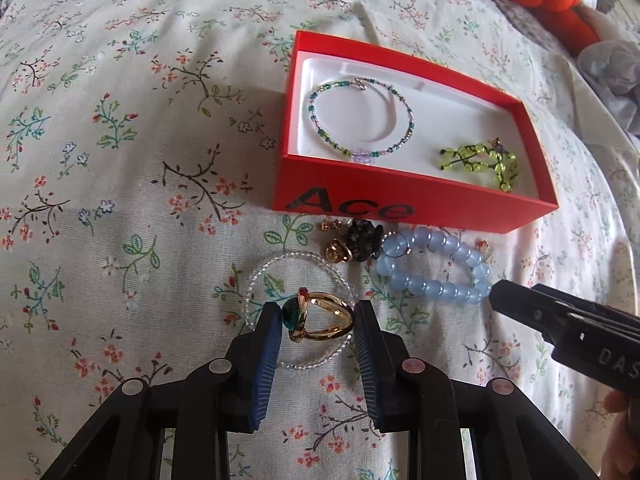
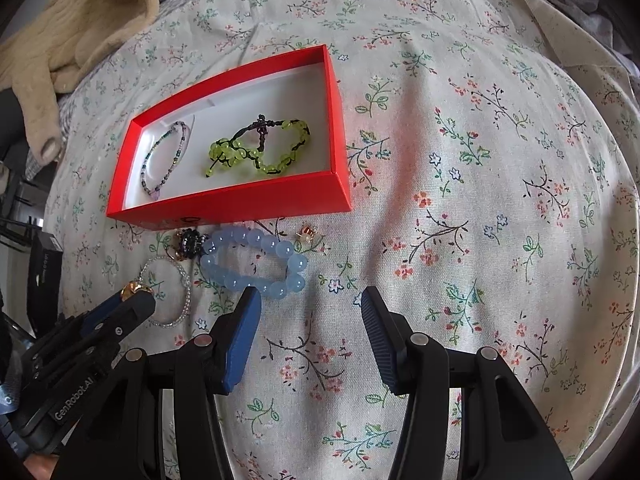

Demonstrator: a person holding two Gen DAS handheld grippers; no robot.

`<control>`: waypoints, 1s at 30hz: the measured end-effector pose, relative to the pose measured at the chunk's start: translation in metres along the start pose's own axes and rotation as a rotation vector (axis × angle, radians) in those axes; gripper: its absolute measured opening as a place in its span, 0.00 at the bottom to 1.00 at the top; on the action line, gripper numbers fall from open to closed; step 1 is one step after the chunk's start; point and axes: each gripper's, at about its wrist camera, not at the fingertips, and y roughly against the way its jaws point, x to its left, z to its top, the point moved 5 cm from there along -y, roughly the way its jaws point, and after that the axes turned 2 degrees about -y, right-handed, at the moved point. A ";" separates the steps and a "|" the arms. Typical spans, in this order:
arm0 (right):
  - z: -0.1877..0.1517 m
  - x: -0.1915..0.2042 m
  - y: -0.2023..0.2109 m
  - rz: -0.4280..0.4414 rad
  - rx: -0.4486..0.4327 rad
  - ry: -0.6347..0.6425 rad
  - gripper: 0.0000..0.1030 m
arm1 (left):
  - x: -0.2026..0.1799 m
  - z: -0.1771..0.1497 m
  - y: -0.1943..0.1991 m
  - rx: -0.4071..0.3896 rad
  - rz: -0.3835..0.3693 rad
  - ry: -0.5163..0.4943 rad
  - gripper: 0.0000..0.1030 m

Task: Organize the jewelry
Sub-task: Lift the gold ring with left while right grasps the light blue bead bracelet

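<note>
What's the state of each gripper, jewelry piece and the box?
left gripper: shut on gold ring
right gripper: open, empty
red box: open
seed-bead bracelet: in box
green bead bracelet: in box
blue bead bracelet: on bedsheet
clear bead bracelet: on bedsheet

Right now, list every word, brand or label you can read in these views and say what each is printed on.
"Ace": black letters on the near wall of the red box.
"DAS": cut off at the frame edge, on the right claw, seen from the left wrist.
"GenRobot.AI": on the left claw, seen from the right wrist.
White print on the dark box at the left edge: too blurred.
</note>
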 end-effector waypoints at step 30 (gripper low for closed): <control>0.000 0.007 -0.010 0.060 0.010 -0.006 0.12 | 0.015 0.003 0.011 -0.015 -0.014 0.027 0.30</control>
